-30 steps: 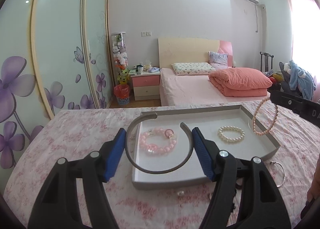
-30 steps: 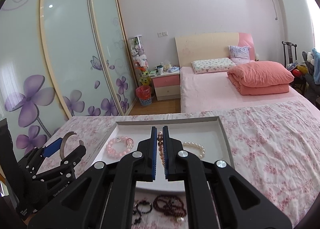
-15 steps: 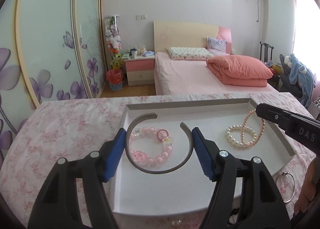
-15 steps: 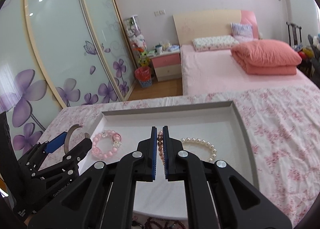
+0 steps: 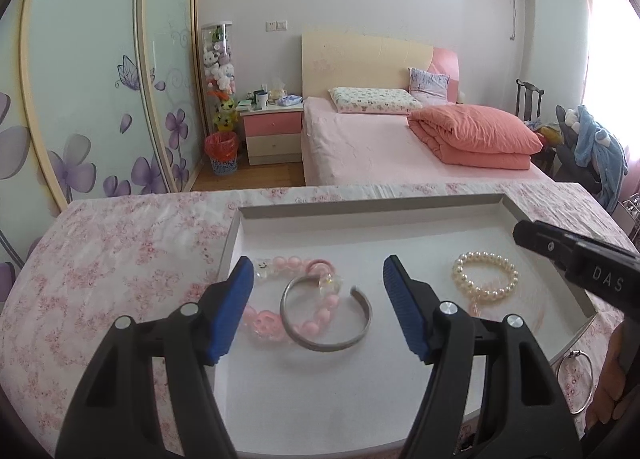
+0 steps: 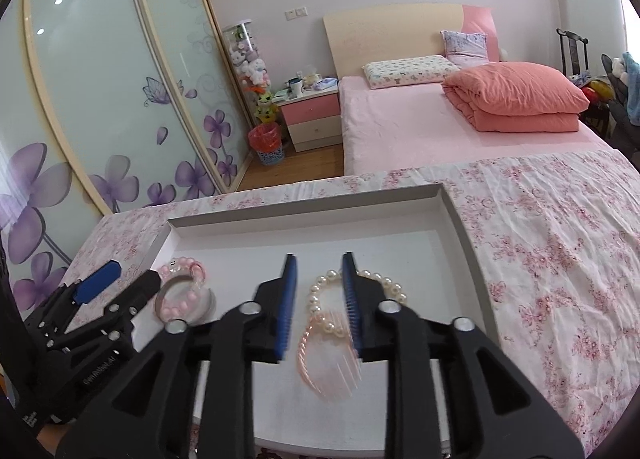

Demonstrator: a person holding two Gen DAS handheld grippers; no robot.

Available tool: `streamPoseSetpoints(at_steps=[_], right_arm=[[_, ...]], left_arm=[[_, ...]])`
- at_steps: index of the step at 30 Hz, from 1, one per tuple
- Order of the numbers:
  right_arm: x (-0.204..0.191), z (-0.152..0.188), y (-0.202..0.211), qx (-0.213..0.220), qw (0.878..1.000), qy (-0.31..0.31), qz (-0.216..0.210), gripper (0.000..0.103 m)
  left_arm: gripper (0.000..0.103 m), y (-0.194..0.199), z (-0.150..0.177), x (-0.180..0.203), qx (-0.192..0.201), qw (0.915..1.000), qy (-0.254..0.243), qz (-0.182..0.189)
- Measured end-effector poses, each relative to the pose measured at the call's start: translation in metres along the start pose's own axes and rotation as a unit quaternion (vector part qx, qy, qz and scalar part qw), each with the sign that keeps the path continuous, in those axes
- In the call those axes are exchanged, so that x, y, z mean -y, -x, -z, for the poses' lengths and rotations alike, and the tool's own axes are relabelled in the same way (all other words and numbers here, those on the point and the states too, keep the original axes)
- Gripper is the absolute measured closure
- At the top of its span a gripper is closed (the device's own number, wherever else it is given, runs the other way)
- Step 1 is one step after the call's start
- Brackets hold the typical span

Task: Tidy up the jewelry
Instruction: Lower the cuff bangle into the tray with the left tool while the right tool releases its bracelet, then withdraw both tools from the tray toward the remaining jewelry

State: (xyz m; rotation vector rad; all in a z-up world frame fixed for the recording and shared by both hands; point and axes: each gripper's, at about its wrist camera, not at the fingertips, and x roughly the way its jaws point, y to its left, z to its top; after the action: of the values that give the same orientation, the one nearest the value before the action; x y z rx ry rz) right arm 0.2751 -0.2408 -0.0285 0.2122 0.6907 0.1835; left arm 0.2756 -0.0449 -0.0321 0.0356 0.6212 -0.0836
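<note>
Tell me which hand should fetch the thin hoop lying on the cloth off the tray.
Right. The hoop lies by the right gripper, its fingers opening around the pink strand; the left gripper is farther off.

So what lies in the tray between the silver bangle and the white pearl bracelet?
Only bare tray floor between bangle and bracelet, in the left wrist view.

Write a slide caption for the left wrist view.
Open left gripper above silver cuff bangle in white tray.

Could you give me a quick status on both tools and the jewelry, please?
Left tool open, silver bangle lying free on pink bead bracelet. Right tool opening, pink strand dropping by pearl bracelet in tray. Nothing in the way.
</note>
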Motion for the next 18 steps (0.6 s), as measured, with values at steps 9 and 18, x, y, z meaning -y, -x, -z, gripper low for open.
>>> streamPoseSetpoints(at_steps=[9, 18], right_arm=[[-0.001, -0.001, 0.003, 0.005, 1.000, 0.007, 0.009, 0.074], [-0.004, 0.001, 0.015, 0.011, 1.000, 0.018, 0.010, 0.065]], left_arm=[[0.037, 0.003, -0.002, -0.017, 0.000, 0.9996, 0.018, -0.021], [0.037, 0.018, 0.002, -0.020, 0.004, 0.9995, 0.017, -0.025]])
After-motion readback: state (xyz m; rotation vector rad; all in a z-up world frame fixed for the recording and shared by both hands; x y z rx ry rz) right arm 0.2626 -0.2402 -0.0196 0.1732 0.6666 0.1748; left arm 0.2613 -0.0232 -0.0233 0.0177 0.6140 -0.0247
